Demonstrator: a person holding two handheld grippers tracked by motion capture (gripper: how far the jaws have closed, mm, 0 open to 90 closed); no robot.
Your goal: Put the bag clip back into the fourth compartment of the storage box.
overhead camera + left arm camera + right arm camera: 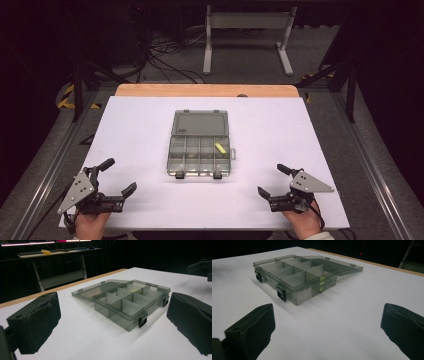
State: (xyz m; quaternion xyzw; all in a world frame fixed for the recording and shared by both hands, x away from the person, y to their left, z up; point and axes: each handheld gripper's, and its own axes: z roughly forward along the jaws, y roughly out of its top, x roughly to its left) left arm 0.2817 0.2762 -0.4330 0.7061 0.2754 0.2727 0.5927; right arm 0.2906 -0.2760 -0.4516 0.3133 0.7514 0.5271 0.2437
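A smoky translucent compartment box (200,150) lies in the middle of the white table top (140,130), its lid (200,123) folded flat toward the far side. A small yellow piece (220,147) rests in its far right compartment. Two black latches (179,175) hang on the near edge. My left gripper (119,176) rests open near the front left corner, empty. My right gripper (272,181) rests open at the front right, empty. The box (130,302) lies ahead of the left jaws, and the box (297,277) sits ahead-left of the right jaws, the yellow piece (321,283) showing through its side wall.
A wooden strip (205,90) runs along the table's far edge. Beyond it stand a white frame stand (247,37) and loose cables (165,55) on the floor. Metal rails (50,165) flank the table. A desk with a keyboard (37,252) stands in the dark background.
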